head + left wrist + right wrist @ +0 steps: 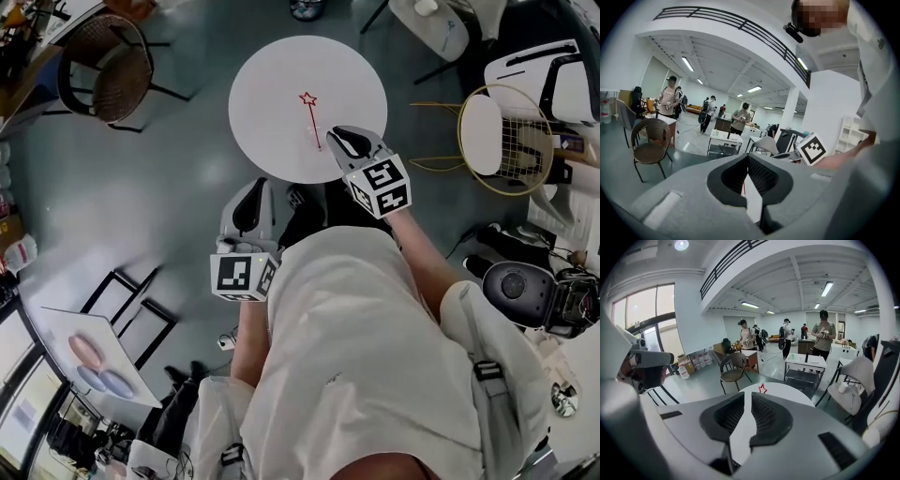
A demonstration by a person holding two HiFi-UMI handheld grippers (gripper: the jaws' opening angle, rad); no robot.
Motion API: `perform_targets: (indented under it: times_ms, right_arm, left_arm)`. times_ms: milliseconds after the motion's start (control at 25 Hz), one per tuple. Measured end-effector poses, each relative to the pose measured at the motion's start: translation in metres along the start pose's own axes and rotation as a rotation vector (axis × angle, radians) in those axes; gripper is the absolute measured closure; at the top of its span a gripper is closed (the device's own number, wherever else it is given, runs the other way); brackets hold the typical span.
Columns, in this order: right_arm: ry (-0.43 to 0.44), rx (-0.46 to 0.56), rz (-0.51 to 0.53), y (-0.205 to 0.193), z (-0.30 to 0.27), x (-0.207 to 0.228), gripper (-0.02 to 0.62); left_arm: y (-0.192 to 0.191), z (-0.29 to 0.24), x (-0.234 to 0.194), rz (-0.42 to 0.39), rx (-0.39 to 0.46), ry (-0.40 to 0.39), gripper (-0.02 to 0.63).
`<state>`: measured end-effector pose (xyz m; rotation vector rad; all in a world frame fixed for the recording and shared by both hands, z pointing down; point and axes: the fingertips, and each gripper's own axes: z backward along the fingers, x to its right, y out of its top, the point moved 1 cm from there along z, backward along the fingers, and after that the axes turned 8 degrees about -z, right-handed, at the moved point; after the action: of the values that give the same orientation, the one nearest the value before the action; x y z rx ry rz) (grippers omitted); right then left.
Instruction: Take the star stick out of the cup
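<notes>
The red star stick (312, 120) rises over the round white table (272, 84), its star (307, 97) at the far end. A clear cup around its lower end is barely visible, so I cannot make out its outline. My right gripper (346, 138) is shut and empty at the table's near right edge, just right of the stick's lower end. In the right gripper view the star (762, 389) shows just above the shut jaws of the right gripper (746, 398). My left gripper (254, 190) is shut and empty, below the table's near edge and off the tabletop.
A brown wicker chair (105, 66) stands at the far left. A yellow wire chair with a white seat (494, 134) stands to the right of the table. Black gear (520, 291) lies on the floor at the right. Several people stand far off by desks (806, 363).
</notes>
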<state>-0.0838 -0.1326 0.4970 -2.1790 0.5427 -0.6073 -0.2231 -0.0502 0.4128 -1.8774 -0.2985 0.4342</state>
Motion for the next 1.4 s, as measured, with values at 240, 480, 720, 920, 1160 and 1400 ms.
perform_targets:
  times_ms: [240,480,720,920,1160,1400]
  right_arm:
    - [-0.001,-0.033,-0.014,-0.011,-0.014,0.009,0.529]
    - [-0.028,-0.069,-0.038,-0.022,-0.040,0.021,0.529]
    - [-0.040,-0.105,-0.040,-0.033,-0.062,0.033,0.500]
    - [-0.052,-0.132,-0.038,-0.039,-0.080,0.039,0.500]
    - [-0.066,-0.157,-0.034,-0.045,-0.092,0.045,0.500]
    - [-0.080,-0.194,-0.017,-0.048,-0.108,0.047,0.502]
  left_arm:
    - [-0.002,-0.001,0.006,0.009,-0.012,0.007,0.597]
    - [-0.008,-0.005,0.008,0.019,-0.032,0.001,0.595]
    - [-0.008,-0.013,0.012,0.022,-0.037,0.005,0.597]
    - [-0.009,-0.016,0.008,0.019,-0.046,0.018,0.597]
    - [-0.014,-0.018,0.006,0.024,-0.062,0.036,0.597]
    - [-0.016,-0.021,0.006,0.033,-0.071,0.035,0.595]
